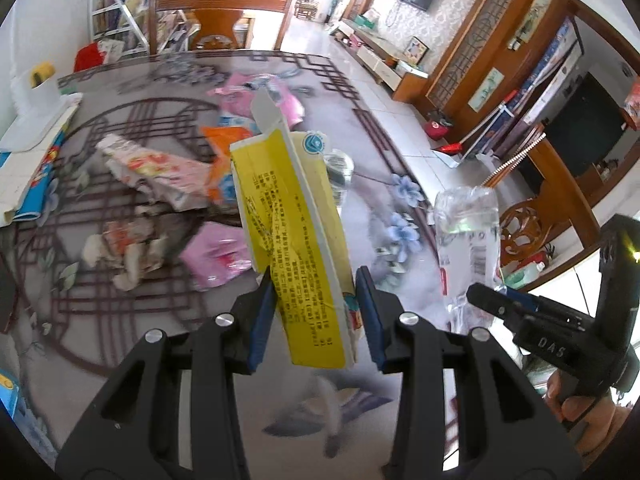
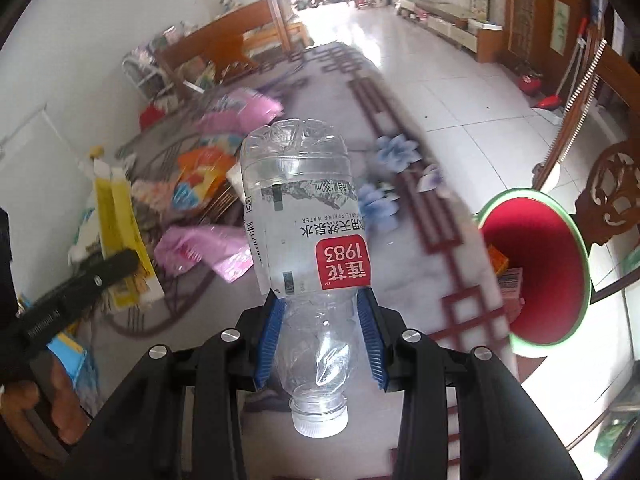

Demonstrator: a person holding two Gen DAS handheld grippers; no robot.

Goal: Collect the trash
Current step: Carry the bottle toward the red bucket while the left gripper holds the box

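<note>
Your left gripper (image 1: 316,312) has its blue pads closed against the lower end of a flattened yellow carton (image 1: 292,240), which stands tilted up out of the jaws above the table (image 1: 400,160). The right pad looks to sit at the carton's white edge, though the exact contact is hard to read. Judge this carton light and stiff along its creases but easily folded across them; a grip near one end leaves the long free part to sway, so carry it gently.

Beyond it on the table lie more scraps: a crumpled floral wrapper (image 1: 160,172), an orange packet (image 1: 224,148) and pink plastic bags (image 1: 216,256). These should be soft, near weightless and slippery; pinch them at a bunched fold, not a flat face.

Your right gripper (image 2: 320,336) is clamped on a clear plastic water bottle (image 2: 304,240), held upside down with the white cap (image 2: 319,420) toward the camera and the pads squeezing the crushed shoulder below the label. It looks empty, so it is light, smooth and springy; the thin wall dents under the pads, which probably helps the hold.

To the right, beside the table edge, stands a red bin (image 2: 552,264) with a green rim and some packaging already inside, the likely place for both pieces.
</note>
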